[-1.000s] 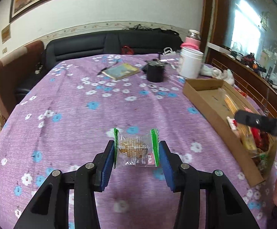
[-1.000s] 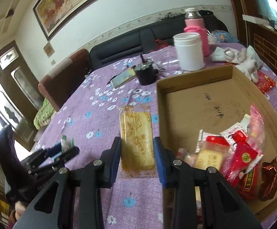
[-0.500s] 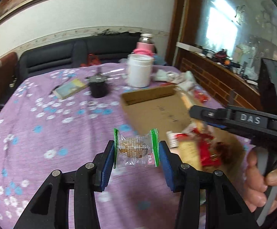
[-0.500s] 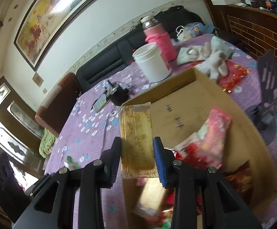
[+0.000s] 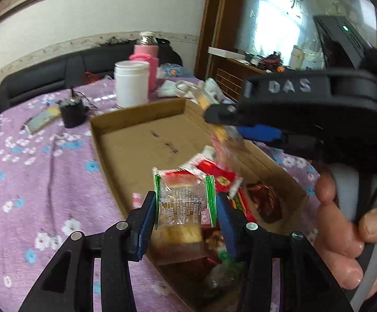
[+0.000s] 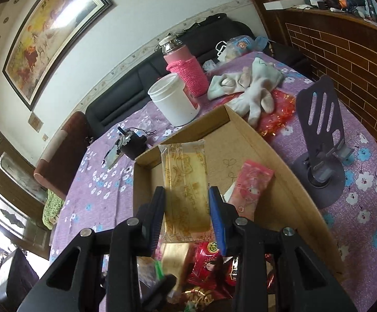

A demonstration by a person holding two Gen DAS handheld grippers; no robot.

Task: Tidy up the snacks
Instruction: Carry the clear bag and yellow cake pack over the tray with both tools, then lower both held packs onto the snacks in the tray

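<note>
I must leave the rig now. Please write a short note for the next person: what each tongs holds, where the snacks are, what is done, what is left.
Left tongs: shut on a green-edged snack packet, above the near end of the cardboard box.
Right tongs: shut on a long yellow cake packet, also above the box.
Done: several snacks, among them a pink packet and red packets, already lie in the box.
Left: release both held packets into the box; its far half is bare.
</note>
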